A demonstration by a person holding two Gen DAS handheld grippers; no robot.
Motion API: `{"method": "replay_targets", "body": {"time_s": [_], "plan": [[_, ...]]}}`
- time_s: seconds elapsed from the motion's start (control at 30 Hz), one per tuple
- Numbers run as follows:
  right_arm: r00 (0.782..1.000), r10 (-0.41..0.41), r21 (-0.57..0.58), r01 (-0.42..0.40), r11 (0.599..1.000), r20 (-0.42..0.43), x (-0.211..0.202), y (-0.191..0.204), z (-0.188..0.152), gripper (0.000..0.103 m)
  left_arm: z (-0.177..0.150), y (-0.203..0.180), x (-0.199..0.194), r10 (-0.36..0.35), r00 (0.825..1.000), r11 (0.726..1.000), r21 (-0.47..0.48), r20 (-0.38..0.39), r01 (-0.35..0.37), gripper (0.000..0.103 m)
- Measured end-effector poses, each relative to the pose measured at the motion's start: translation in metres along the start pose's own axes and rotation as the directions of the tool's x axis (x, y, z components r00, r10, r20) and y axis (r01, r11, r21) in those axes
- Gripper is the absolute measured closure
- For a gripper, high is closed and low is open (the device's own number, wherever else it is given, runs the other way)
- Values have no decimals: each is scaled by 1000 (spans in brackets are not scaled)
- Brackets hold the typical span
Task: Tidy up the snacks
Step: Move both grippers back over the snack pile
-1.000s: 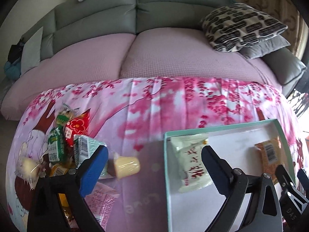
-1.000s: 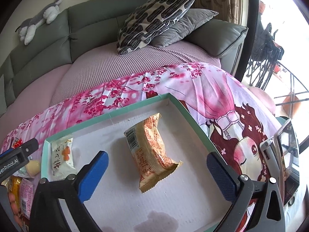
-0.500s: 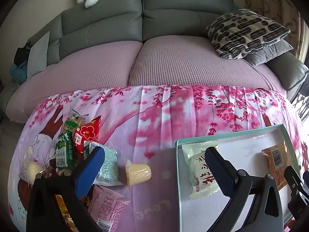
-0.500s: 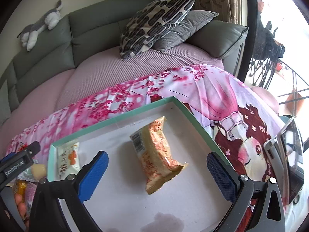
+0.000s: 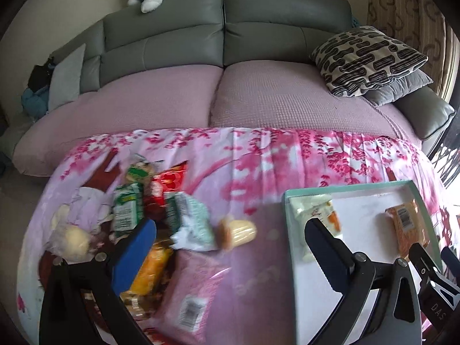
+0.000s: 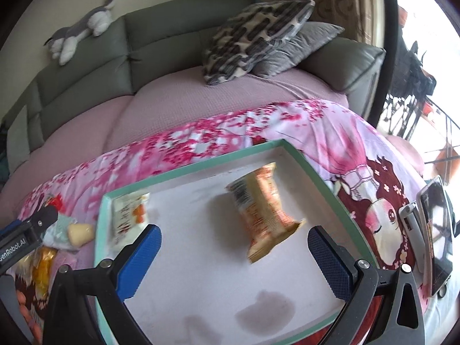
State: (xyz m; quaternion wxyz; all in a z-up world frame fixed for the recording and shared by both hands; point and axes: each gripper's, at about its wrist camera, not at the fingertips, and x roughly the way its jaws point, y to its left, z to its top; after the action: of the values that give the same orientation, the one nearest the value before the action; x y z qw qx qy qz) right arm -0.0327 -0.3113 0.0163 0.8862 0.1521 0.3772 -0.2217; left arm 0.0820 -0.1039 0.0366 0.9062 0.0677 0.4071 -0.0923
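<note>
Snacks (image 5: 161,224) lie in a messy pile on the pink flowered cloth (image 5: 258,166), to the left of the tray (image 6: 201,161). Your left gripper (image 5: 230,238) is wide open and holds nothing. It hangs over the pile and a little yellow cup (image 5: 238,230). Your right gripper (image 6: 234,247) is wide open too, and it hangs over the tray. Two packs lie inside the tray: a white pack (image 6: 128,215) in the far left corner and an orange pack (image 6: 264,215) near the middle.
</note>
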Motion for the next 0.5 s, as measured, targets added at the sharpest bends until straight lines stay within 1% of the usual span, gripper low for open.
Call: {"method": "replay_targets", "body": {"time_s": [0.07, 0.17, 0.3, 0.37, 0.5], "plan": [[1000, 22, -13, -22, 1000, 3, -6, 10, -5, 0, -5, 10, -7, 22, 1000, 1000, 1, 7, -22, 0], [997, 73, -34, -73, 997, 9, -17, 25, -12, 0, -17, 27, -16, 37, 999, 999, -1, 0, -37, 0], [995, 97, -77, -95, 992, 22, -29, 45, -21, 0, -36, 53, -26, 83, 997, 997, -11, -12, -83, 0], [994, 106, -98, -104, 990, 21, -32, 54, -25, 0, -44, 68, -30, 100, 995, 994, -36, -20, -101, 0], [990, 141, -139, -140, 980, -3, -36, 73, -36, 0, -56, 103, -37, 122, 992, 985, -116, -37, -126, 0]]}}
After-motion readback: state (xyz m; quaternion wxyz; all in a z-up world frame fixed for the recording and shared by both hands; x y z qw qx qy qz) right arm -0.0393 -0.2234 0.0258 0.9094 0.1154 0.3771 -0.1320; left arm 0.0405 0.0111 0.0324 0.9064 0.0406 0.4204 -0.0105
